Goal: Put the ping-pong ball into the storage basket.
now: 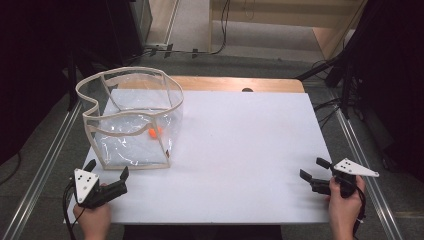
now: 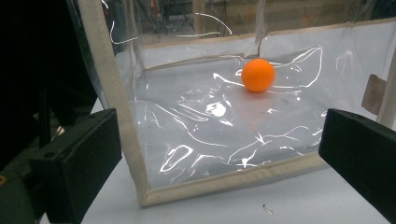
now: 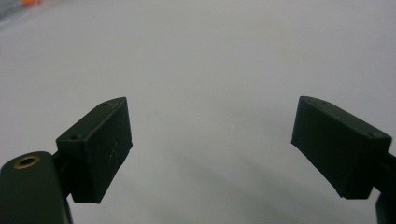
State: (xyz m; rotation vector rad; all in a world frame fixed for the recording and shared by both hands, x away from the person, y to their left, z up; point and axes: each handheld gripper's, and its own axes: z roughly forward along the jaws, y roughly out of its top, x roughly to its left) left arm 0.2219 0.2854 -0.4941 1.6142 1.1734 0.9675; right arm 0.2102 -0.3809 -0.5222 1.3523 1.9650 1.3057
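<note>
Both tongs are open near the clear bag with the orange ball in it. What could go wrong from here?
1. The clear bag looks soft and already sags at its rim; a push from the left tongs could fold it.
2. The orange ball lies loose inside, so tilting the bag may set it rolling.
3. The right tongs are far off, too distant to steady the bag quickly.

A: Where are the hands?

B: Both come in from the near edge. The left hand grips the left gripper at the near left, its grey plate tilted up and its jaws pointing away from the person.

A: Jaws apart?

B: Yes, spread wide with nothing between the pads.

A: And the other?

B: The right hand holds the right gripper at the near right, jaws angled inward and likewise standing apart, gripping nothing.
</note>
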